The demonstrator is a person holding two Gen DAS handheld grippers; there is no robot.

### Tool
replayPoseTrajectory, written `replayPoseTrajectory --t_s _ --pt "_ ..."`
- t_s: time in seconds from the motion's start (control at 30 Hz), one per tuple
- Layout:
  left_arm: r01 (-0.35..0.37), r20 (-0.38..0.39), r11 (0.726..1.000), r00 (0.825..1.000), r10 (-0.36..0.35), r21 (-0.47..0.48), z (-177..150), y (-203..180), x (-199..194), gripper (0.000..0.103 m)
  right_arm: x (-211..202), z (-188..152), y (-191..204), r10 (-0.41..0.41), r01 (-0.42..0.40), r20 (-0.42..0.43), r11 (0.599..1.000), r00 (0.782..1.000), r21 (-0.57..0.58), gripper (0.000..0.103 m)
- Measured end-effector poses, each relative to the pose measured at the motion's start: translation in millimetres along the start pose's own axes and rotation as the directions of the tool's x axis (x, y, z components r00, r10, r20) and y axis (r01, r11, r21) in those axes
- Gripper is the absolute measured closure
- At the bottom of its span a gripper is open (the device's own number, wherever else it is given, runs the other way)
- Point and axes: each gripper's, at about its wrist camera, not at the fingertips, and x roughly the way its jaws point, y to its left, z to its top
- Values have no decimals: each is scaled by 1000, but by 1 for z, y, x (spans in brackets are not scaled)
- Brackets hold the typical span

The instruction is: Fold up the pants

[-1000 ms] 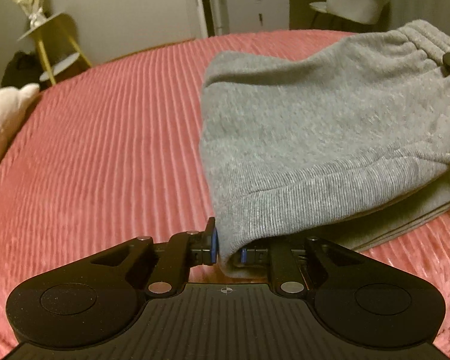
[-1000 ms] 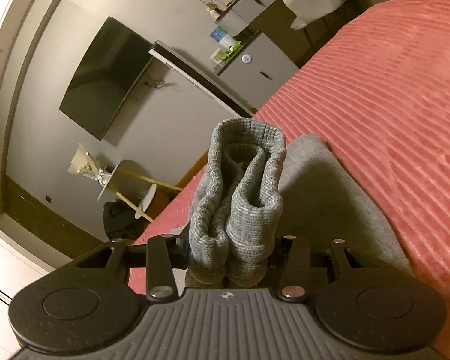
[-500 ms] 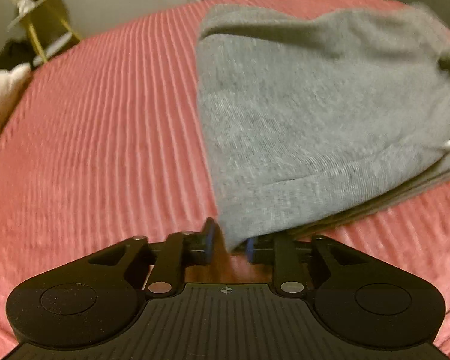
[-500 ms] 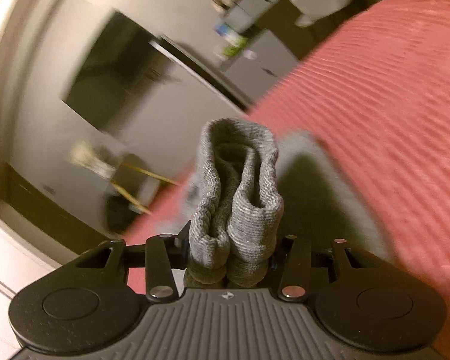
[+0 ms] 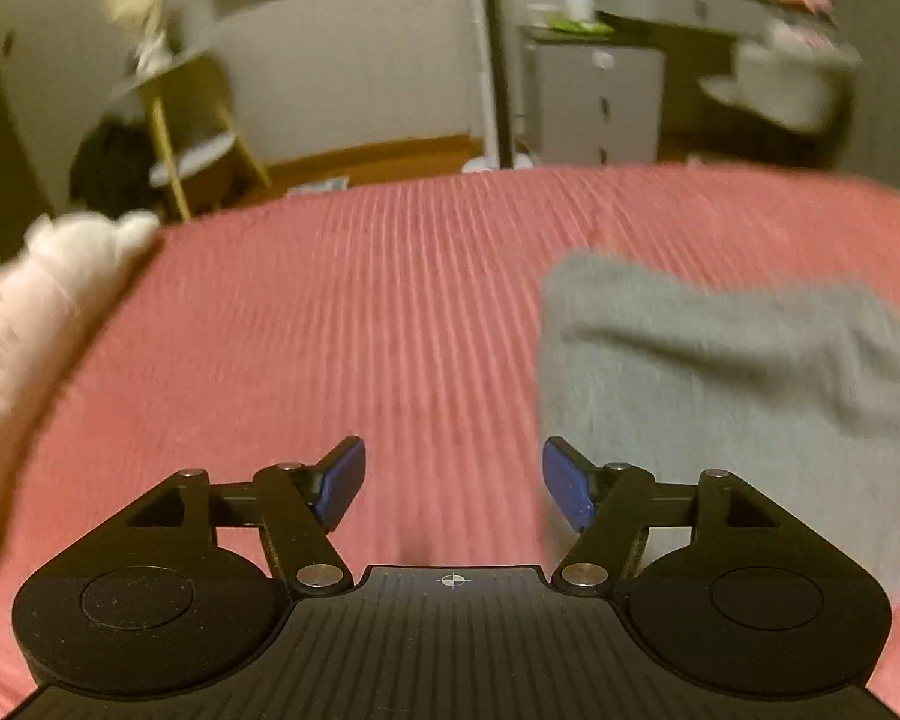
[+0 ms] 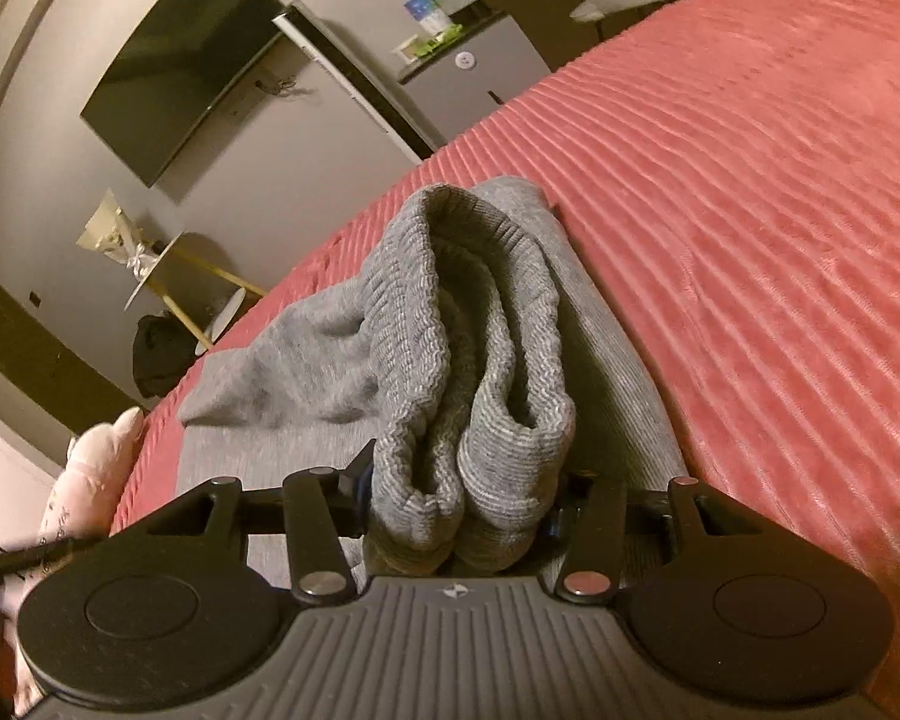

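Left gripper (image 5: 453,483) jaws opening over bare bedspread (image 5: 390,330), nothing between them, while right gripper (image 6: 456,507) pinches the pants (image 6: 480,372) bunched ribbed hem at lower centre, presumably to lay the fold

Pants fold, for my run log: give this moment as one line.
left gripper: opening, empty | right gripper: shut on pants cuff, easing open | pants on bed
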Motion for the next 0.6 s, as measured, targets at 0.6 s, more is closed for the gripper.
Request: replayPoseTrajectory --t_s 0.6 --pt "-126 21 992 992 126 8 37 -34 127 26 0 -7 17 -89 119 97 917 991 -380 19"
